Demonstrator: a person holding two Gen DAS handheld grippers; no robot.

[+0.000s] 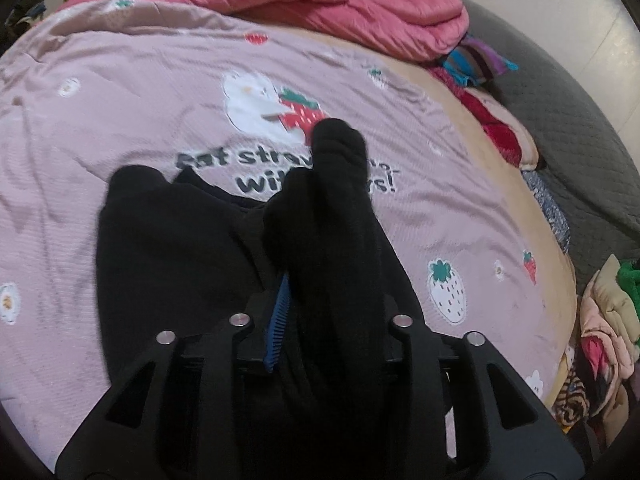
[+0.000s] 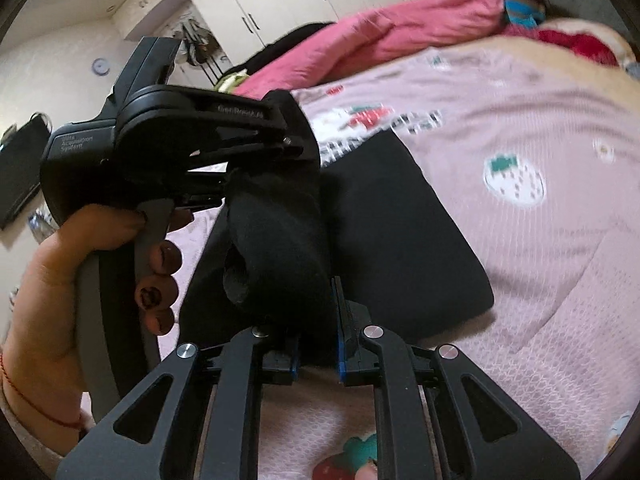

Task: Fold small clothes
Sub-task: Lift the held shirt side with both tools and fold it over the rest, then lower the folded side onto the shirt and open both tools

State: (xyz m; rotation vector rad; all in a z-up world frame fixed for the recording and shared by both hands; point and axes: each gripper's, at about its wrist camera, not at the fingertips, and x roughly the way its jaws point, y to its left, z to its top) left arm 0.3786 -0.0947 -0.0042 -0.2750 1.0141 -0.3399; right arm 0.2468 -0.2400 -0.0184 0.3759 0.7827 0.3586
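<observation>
**A:** How far along am I here?

**B:** Partway, I judge. One black garment [image 2: 404, 240] already lies flat on the pink bedspread [image 1: 120, 120] with a straight edge and a rounded corner, which reads as folded or nearly so. A second piece, a black sock [image 1: 340, 208], is not yet laid down; I hold it above the bedspread between both tools.

**A:** And the jaws?

**B:** My left gripper [image 1: 332, 320] has the sock running up between its fingers; one blue ribbed pad [image 1: 278, 320] shows beside the cloth with a sliver of gap, so I read that grip as loosened, though the far pad is hidden. My right gripper [image 2: 318, 344] is nearly closed, clenched on the sock's other end, its blue pads against the fabric. The left hand [image 2: 80, 280] on its handle appears in the right wrist view.

**A:** Materials?

**B:** The sock is a soft, matte knit, thick, limp, and bunched into rounded lobes, with an open cuff showing as a dark hollow. The flat garment is smooth and dense black. The bedspread is a fine waffle weave printed with strawberries and lettering. Behind it lies a puffy, creased pink quilt [image 1: 360, 4].

**A:** What is left?

**B:** Laying the sock flat and folding it, as I judge.
</observation>
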